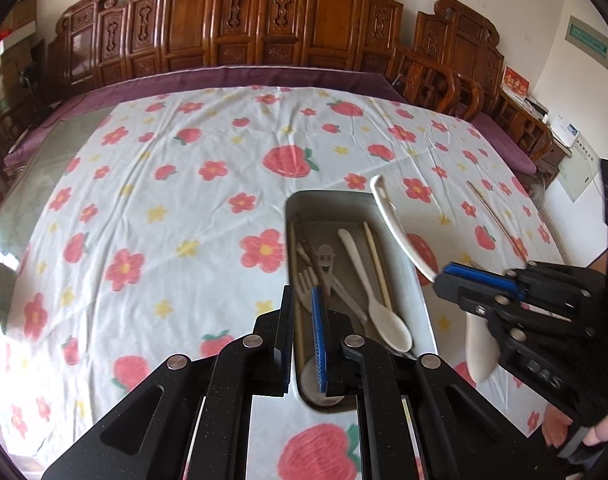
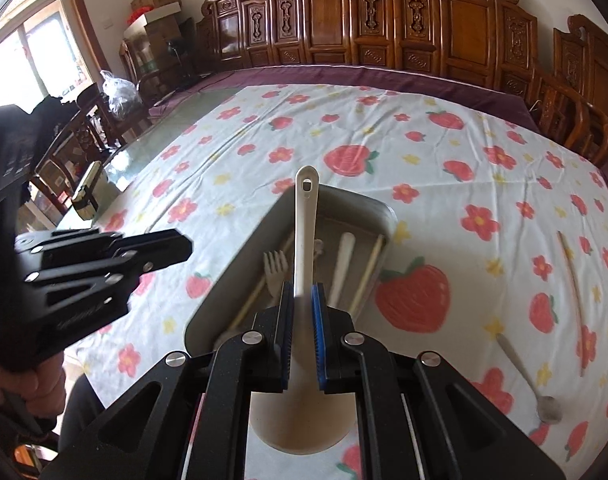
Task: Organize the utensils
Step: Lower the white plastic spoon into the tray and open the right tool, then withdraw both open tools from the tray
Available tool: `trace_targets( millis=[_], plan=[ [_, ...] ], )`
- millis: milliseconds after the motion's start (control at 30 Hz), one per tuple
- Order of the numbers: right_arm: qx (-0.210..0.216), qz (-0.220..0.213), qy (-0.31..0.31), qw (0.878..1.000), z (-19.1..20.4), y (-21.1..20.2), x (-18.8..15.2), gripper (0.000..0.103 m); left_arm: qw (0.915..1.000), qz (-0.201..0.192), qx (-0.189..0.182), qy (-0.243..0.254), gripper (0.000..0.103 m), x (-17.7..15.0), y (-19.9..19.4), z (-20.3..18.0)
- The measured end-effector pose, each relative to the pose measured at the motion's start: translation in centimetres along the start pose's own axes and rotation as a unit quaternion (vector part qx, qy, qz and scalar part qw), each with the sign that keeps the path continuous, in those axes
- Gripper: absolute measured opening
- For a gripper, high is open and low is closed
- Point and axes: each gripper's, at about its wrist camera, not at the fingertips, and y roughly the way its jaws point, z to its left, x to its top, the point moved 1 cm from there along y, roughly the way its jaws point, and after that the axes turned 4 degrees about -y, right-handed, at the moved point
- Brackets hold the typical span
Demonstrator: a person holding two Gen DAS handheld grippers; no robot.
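Observation:
A grey metal tray (image 1: 420, 296) lies on the strawberry tablecloth and holds a white spoon (image 1: 368, 284), a fork, chopsticks and a smiley-faced utensil. My right gripper (image 2: 302, 300) is shut on a large white ladle-like spoon (image 2: 306, 232) and holds it above the tray (image 2: 239, 264); it also shows in the left wrist view (image 1: 400, 232). My left gripper (image 1: 302, 304) hovers over the tray's near end with its fingers close together and nothing between them. A chopstick (image 2: 570, 276) and a metal spoon (image 2: 524, 372) lie on the cloth to the right.
Carved wooden chairs (image 1: 263, 28) line the far side of the table. Bare glass tabletop (image 2: 115, 168) with a small box (image 2: 85, 196) lies to the left. The cloth (image 1: 163, 208) left of the tray bears nothing.

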Motion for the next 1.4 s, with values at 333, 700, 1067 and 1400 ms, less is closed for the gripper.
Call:
trace_targets(
  millis=[333, 700, 1067, 1400],
  plan=[
    [0.009, 0.006, 0.026, 1.0, 0.5, 2.7, 1.5, 0.011, 0.9998, -0.016, 0.011, -0.007, 0.008, -0.4, -2.5, 2.3],
    [0.005, -0.012, 0.021, 1.0, -0.8, 1.7, 1.1, 0.012, 0.9997, -0.022, 0.013, -0.006, 0.008, -0.6, -3.7, 2.4],
    [-0.05, -0.017, 0.023, 0.998, -6.8, -3.7, -3.7, 0.012, 0.9998, -0.019, -0.001, 0.01, 0.009, -0.6, -3.4, -0.5],
    [-0.118, -0.002, 0.058, 0.991, -15.2, -8.3, -9.8, 0.014, 0.999, -0.01, -0.025, 0.035, 0.025, -0.7, -2.0, -5.3]
  ],
)
